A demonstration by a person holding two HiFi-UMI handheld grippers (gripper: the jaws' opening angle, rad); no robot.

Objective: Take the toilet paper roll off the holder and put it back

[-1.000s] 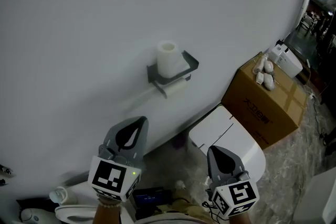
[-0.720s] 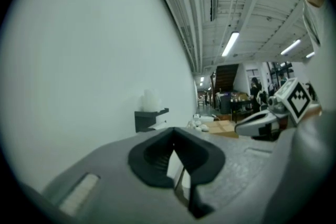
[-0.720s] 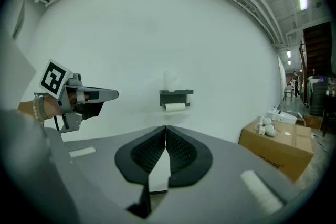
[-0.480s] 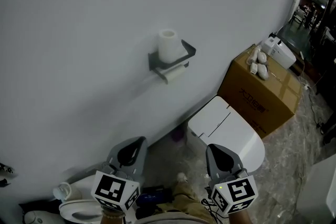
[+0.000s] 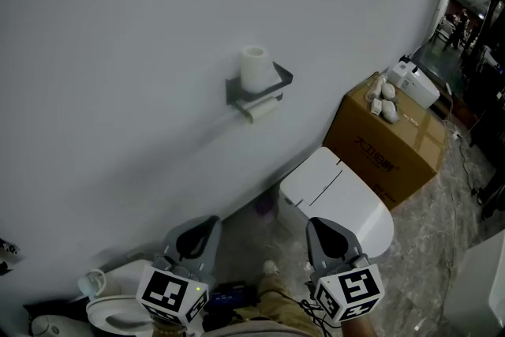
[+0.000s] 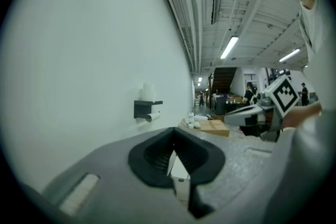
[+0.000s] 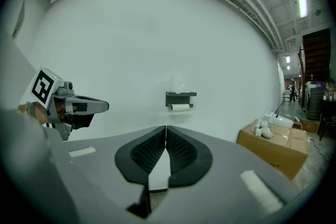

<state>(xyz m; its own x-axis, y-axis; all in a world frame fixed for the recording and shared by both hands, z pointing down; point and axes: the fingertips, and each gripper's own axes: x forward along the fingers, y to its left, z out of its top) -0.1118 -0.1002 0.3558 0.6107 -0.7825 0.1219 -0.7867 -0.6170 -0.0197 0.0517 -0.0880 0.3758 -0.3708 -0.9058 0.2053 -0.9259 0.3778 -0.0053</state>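
Head view: toilet paper roll [image 5: 254,69] (atop holder [image 5: 282,80]) far beyond right gripper [image 5: 317,223].

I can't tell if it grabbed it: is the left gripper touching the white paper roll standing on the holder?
Apart. Head view: bare white wall separates the left gripper from the white paper roll.

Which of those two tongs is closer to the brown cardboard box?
Right. In the head view the right tongs sit below-left of the cardboard box, by the white toilet; the left tongs sit farther to the left. Neither touches it.
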